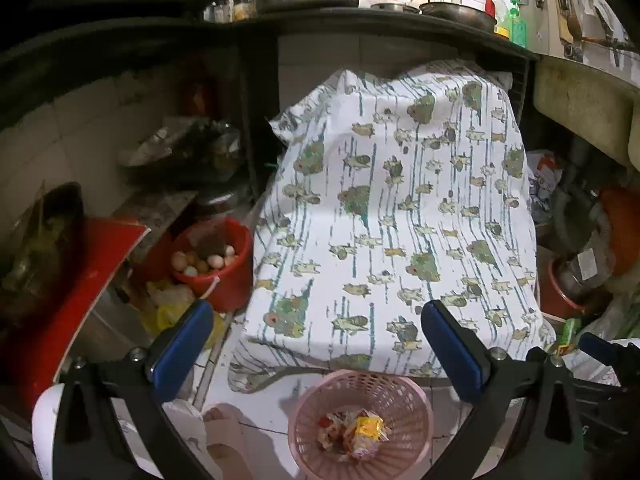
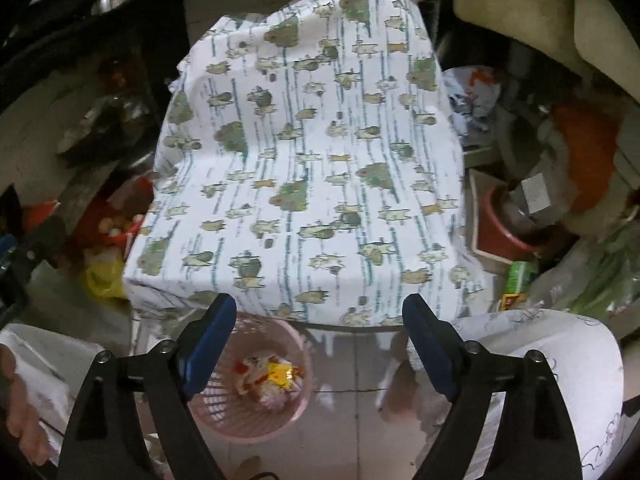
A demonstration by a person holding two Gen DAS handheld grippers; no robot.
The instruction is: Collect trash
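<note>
A: Left gripper (image 1: 316, 344)?
B: Fingers wide apart, nothing between them. It hangs above the basket (image 1: 416, 404).
A: Right gripper (image 2: 318, 334)?
B: Same, spread and empty, over the basket from the other side.
A: Trash (image 1: 354, 434)?
B: In the pink basket on the tiled floor, a crumpled heap with a yellow wrapper (image 2: 282, 372) on top. The basket sits just in front of the cloth (image 1: 400, 208). Red bucket (image 1: 232, 280) of eggs to its left.

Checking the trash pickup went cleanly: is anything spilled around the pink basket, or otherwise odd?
Nothing spilled: the wrappers sit inside the pink basket, which stands upright on the tiled floor. The one oddity is the patterned cloth, whose front edge hangs slightly over the basket's far rim.
</note>
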